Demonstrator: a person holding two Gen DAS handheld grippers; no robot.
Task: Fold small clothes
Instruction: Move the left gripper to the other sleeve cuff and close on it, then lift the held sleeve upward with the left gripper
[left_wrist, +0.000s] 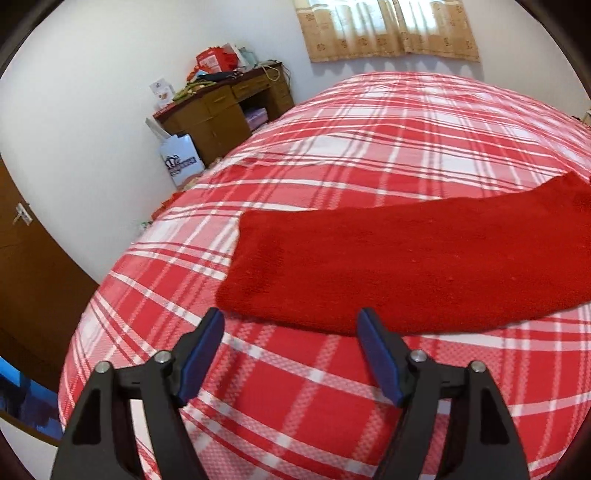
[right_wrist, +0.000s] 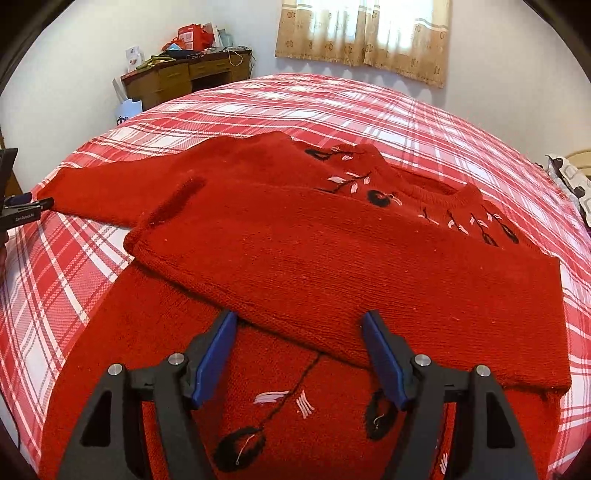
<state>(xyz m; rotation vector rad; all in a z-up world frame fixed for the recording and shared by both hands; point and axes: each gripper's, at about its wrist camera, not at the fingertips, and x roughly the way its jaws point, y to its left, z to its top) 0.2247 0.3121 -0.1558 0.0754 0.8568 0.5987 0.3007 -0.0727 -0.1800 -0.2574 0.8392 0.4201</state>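
A red knitted sweater (right_wrist: 332, 266) with black and white embroidery lies flat on the plaid bed (right_wrist: 258, 103). One sleeve is folded across its chest; the other sleeve (left_wrist: 388, 266) stretches out to the left. My left gripper (left_wrist: 291, 319) is open and empty, just short of that sleeve's cuff end. It also shows at the left edge of the right wrist view (right_wrist: 26, 210). My right gripper (right_wrist: 299, 321) is open and empty, over the sweater's body at the near edge of the folded sleeve.
The bed's red and white plaid cover (left_wrist: 332, 406) fills both views. A brown desk (left_wrist: 221, 107) with clutter stands at the far wall, with a white bag (left_wrist: 181, 162) beside it. A curtained window (right_wrist: 365, 33) is behind the bed. A wooden door (left_wrist: 26, 266) is at left.
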